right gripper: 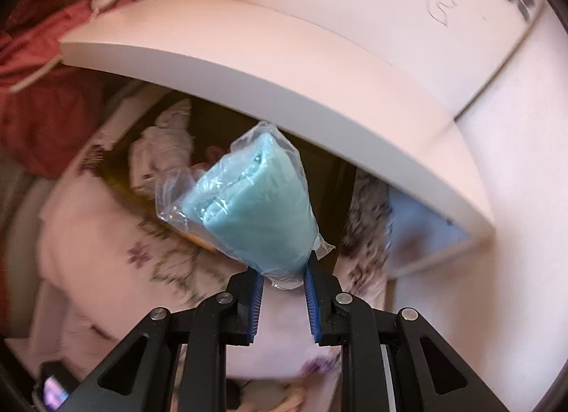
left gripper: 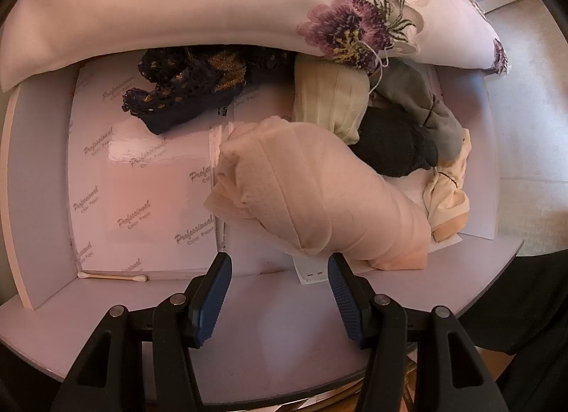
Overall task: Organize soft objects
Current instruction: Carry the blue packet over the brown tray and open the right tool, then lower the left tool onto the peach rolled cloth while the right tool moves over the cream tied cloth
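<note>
Item: blue cloth in plastic bag, pinched by right gripper below shelf board | Left gripper: wide, empty, over drawer | Risk: slick bag slips out.

The left wrist camera looks steeply down, close over its tongs, into a paper-lined drawer. The right wrist camera tilts down past its tongs toward a white shelf. A flowered pillow may be common to both.
</note>
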The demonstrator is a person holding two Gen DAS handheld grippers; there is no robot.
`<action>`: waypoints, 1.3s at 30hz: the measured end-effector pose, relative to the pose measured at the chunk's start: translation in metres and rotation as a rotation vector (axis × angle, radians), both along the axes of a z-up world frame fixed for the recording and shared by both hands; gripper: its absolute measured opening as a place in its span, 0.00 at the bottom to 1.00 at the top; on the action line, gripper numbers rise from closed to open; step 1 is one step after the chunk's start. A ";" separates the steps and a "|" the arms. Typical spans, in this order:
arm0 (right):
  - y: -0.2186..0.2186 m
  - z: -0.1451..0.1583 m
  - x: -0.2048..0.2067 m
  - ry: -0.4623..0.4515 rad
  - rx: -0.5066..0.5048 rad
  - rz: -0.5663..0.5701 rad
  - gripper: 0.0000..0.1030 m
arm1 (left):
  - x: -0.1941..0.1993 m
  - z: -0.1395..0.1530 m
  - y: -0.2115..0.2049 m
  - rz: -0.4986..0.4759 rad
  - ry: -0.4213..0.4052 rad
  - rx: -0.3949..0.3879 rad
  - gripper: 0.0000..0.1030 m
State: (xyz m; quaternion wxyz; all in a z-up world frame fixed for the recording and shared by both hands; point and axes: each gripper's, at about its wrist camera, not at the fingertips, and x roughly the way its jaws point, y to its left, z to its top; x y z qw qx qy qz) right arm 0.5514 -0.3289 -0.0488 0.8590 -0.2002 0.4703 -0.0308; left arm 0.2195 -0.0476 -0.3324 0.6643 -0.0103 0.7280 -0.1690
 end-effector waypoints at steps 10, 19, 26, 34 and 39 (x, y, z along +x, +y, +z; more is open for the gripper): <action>-0.027 -0.020 0.056 0.015 -0.048 -0.064 0.42 | 0.005 -0.005 -0.002 0.006 0.013 -0.006 0.55; -0.048 -0.017 0.045 -0.022 -0.022 -0.103 0.48 | 0.003 -0.005 -0.006 -0.001 0.009 0.001 0.55; -0.034 -0.016 0.005 -0.043 0.003 -0.077 0.53 | 0.000 -0.003 -0.006 -0.011 -0.003 -0.002 0.55; -0.036 -0.014 -0.020 -0.039 0.036 -0.084 0.53 | -0.002 0.000 -0.006 -0.015 -0.007 -0.004 0.55; -0.045 -0.014 -0.041 -0.048 0.071 -0.108 0.56 | 0.001 0.001 -0.002 0.004 -0.002 -0.023 0.56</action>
